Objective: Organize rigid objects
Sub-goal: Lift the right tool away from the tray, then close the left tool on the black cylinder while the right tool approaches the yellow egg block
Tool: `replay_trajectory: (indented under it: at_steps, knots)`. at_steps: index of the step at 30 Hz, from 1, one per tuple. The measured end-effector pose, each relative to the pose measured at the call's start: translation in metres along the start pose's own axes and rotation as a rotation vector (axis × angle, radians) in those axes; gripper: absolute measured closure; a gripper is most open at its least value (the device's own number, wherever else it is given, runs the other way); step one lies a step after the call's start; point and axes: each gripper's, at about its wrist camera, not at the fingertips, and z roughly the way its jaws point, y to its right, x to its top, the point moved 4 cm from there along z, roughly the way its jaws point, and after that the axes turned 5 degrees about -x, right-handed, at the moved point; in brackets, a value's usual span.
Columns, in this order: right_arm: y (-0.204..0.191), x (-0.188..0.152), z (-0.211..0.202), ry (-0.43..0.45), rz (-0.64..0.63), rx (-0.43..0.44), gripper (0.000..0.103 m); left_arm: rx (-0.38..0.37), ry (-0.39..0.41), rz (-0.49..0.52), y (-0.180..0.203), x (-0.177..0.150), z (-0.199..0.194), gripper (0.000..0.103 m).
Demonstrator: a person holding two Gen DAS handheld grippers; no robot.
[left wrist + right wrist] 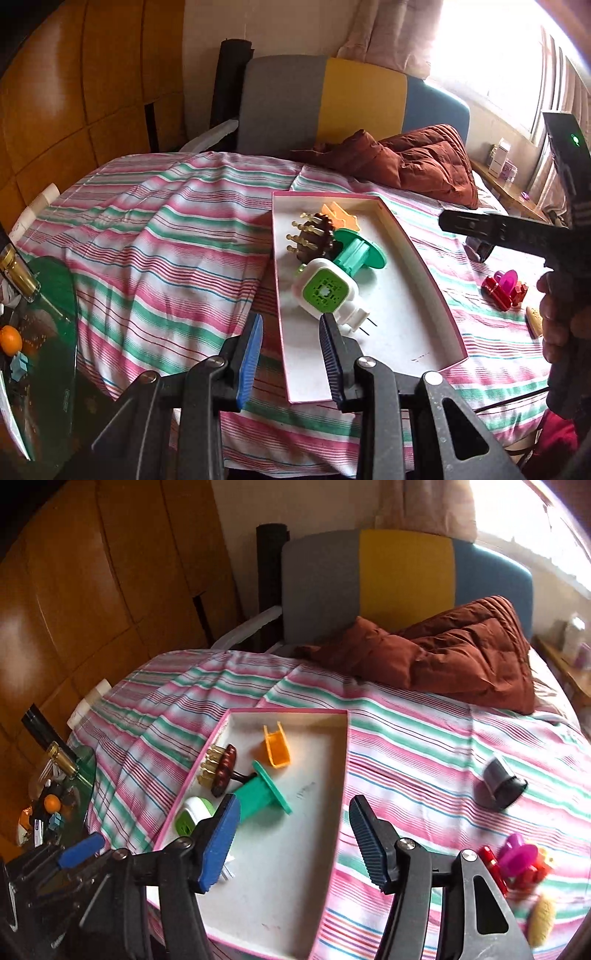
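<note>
A shallow white box with a pink rim (pixel 436 295) (pixel 334 775) lies on the striped bed. In it are a white and green plug-in device (pixel 325 293) (pixel 194 814), a green spool (pixel 360 253) (pixel 264 792), a brown brush with yellow pins (pixel 314 236) (pixel 223 770) and an orange scoop (pixel 341 216) (pixel 277 747). My left gripper (pixel 291 354) is open and empty at the box's near left corner, close to the device. My right gripper (pixel 291 845) is open and empty above the box's near part. Red and magenta toys (pixel 504 291) (pixel 517 864), a yellow piece (pixel 541 917) and a dark cylinder (pixel 502 782) lie on the bed outside the box.
A rust-brown duvet (pixel 443 650) is bunched at the bed's head against a grey, yellow and blue headboard (pixel 362 99). A green glass side table (pixel 51 325) with a bottle, an orange and clutter stands left of the bed. A wooden wardrobe fills the left.
</note>
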Motion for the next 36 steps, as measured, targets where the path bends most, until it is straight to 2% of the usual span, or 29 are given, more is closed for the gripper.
replay_trajectory:
  at_steps: [15, 31, 36]
  knots:
    - [0.069, -0.030, -0.039, 0.030, 0.096, -0.093, 0.036, -0.020, 0.003, 0.060, 0.026, -0.001, -0.006, 0.071]
    - [0.204, -0.081, -0.084, 0.013, 0.300, -0.318, 0.033, -0.050, -0.022, 0.120, 0.057, -0.001, 0.001, 0.071]
    - [0.238, -0.101, -0.091, 0.001, 0.350, -0.368, 0.027, -0.064, -0.038, 0.140, 0.067, -0.002, 0.005, 0.071]
